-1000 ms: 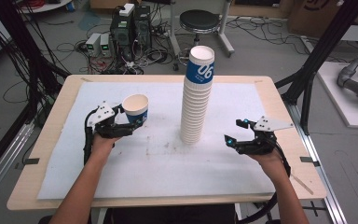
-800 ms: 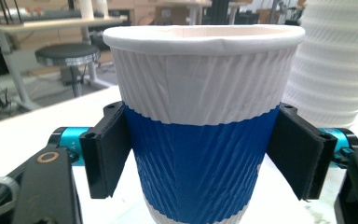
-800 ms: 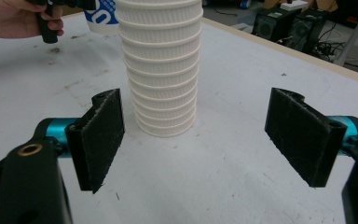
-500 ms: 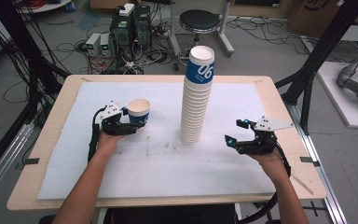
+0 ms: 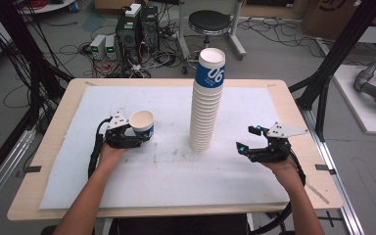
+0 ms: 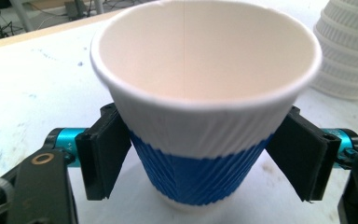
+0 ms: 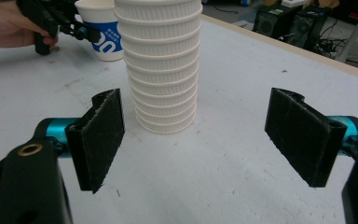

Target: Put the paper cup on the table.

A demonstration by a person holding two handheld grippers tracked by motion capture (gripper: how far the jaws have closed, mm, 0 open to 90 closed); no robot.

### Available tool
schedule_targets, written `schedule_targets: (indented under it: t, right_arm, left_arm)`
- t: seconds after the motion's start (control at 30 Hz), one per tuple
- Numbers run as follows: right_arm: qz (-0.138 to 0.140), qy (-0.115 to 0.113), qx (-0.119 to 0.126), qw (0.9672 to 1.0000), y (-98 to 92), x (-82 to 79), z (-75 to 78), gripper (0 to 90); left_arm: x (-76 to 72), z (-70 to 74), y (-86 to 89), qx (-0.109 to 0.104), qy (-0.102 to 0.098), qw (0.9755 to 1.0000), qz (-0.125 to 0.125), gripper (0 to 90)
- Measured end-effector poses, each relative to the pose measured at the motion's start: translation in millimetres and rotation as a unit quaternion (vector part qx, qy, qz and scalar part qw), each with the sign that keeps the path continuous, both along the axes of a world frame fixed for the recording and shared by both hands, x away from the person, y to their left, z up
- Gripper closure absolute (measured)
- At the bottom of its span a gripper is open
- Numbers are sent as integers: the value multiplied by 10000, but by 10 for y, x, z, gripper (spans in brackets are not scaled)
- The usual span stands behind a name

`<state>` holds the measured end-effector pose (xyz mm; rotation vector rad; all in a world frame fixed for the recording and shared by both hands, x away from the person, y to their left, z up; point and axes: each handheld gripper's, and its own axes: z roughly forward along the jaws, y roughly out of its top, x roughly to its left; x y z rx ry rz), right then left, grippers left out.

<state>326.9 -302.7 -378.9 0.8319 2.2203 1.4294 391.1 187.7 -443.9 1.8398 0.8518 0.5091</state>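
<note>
A single paper cup (image 5: 142, 122), white above a blue band, stands upright on the white mat (image 5: 127, 196) at the left. My left gripper (image 5: 140, 136) has it between its jaws. In the left gripper view the cup (image 6: 205, 93) sits between the black pads (image 6: 105, 158); the jaws have just been opening, and a thin gap shows at the right pad. A tall stack of cups (image 5: 206, 107), topped by one with a blue band, rises mid-table. My right gripper (image 5: 246, 138) rests to its right, open with nothing between its jaws, pointing at the stack (image 7: 161, 70).
The wooden table (image 5: 293, 112) carries the white mat. Behind its far edge are a stool (image 5: 210, 22), electronics boxes (image 5: 134, 24) and cables on the floor. Black frame posts (image 5: 333, 73) stand at both sides.
My left gripper has come down with the cup until the cup stands on the mat. The right gripper has kept still.
</note>
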Motion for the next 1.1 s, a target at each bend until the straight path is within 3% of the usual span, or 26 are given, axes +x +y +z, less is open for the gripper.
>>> schedule_targets:
  t: [0.17, 0.27, 0.33, 0.6, 0.67, 0.73, 0.8, 0.9, 1.0, 1.1]
  right_arm:
    - [-11, 42, -26, 10000, 8, 3, -14, 202]
    - [-9, 33, -38, 10000, 8, 3, -14, 202]
    - [-7, 52, -25, 10000, 7, 6, -20, 202]
    - [-12, 53, -1, 10000, -7, 10, -21, 202]
    - [-15, 49, 7, 10000, -7, 12, -23, 202]
    - [-33, 20, 10, 10000, -12, 11, -18, 202]
    - [-63, 6, 13, 10000, -20, 14, -18, 202]
    - [-126, -13, -21, 9999, -37, 16, -23, 202]
    - [-324, -36, -72, 9994, -64, 18, -32, 202]
    - [-521, -88, -106, 9985, -114, 23, -31, 202]
  left_arm:
    - [-33, 1, 8, -20, 211, 9998, 2, 231]
    - [-56, -11, 0, 181, 356, 9992, -16, 230]
    - [-77, -7, 10, 135, 411, 9991, 7, 223]
    - [-236, 35, 165, 284, 606, 9977, 133, 201]
    - [-296, 59, 236, 133, 637, 9977, 181, 199]
    - [-352, 114, 305, -69, 497, 9986, 154, 196]
    - [-397, 181, 381, -415, 297, 9986, 132, 196]
    - [-428, 272, 481, -1007, -68, 9949, 87, 187]
    - [-444, 320, 539, -1462, -410, 9883, 111, 183]
    - [-455, 353, 555, -1557, -638, 9857, 43, 182]
